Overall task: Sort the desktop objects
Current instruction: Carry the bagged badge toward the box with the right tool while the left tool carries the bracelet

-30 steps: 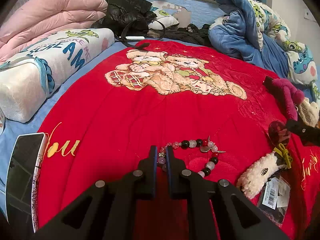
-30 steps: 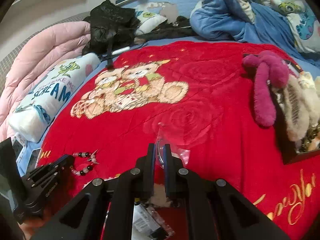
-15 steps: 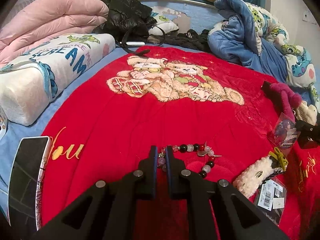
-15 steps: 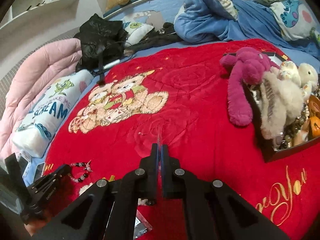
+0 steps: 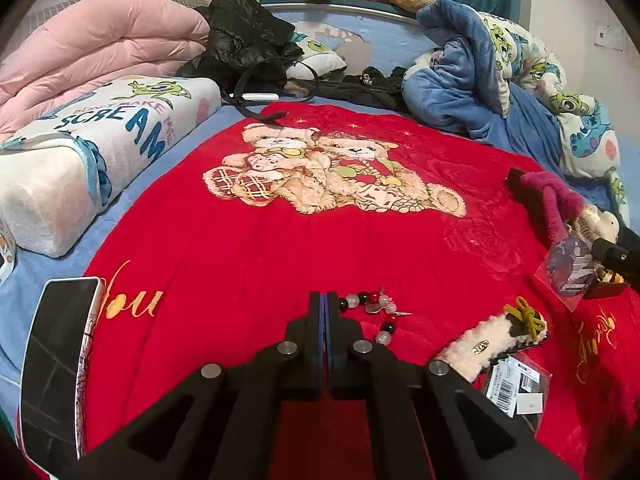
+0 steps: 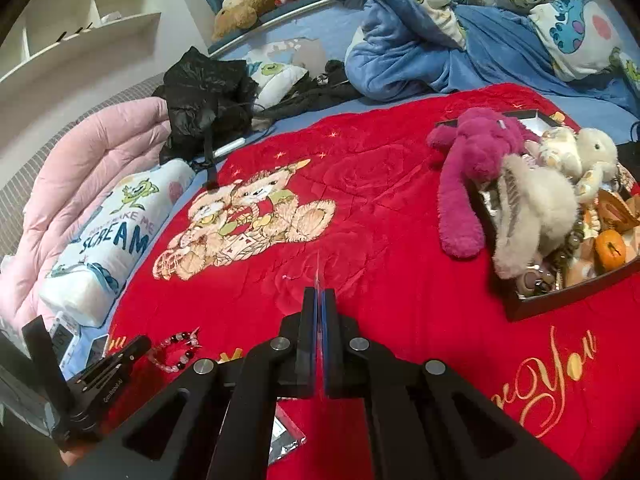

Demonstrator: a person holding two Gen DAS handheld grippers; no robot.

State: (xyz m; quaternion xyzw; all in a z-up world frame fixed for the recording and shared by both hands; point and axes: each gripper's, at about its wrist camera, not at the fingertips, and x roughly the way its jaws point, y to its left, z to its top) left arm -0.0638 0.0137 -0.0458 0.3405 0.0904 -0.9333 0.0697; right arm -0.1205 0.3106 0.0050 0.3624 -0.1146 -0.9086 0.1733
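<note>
Looking along the left claw (image 5: pixel 324 300), the two fingers are seen pressed together at the near end of a beaded bracelet (image 5: pixel 374 312) that lies on the red blanket (image 5: pixel 280 248). Whether a bead or the cord is pinched cannot be told: the tips hide that end of the string. The rest of the bracelet trails to the right, slack on the blanket. A fluffy white clip (image 5: pixel 492 342) with an olive hair tie and a barcoded packet (image 5: pixel 516 386) are noted just beyond, unsorted. A phone (image 5: pixel 56 364) rests at the blanket's left edge. At far right the right claw is partly seen, with a clear sleeve holding a dark card (image 5: pixel 570 266), raised off the bed near the tray.

From the right wrist, the right claw (image 6: pixel 319 300) is closed on that sleeve (image 6: pixel 318 270), seen edge-on as a thin clear sliver, presumably gripped by one edge so it hangs flat for dropping. The dark tray (image 6: pixel 560 302) at right is already crowded with a magenta plush (image 6: pixel 468 168), pale plush animals and trinkets, and is judged to be the collecting place. The bracelet (image 6: pixel 176 350) is seen lower left, beside the left claw (image 6: pixel 138 346).
</note>
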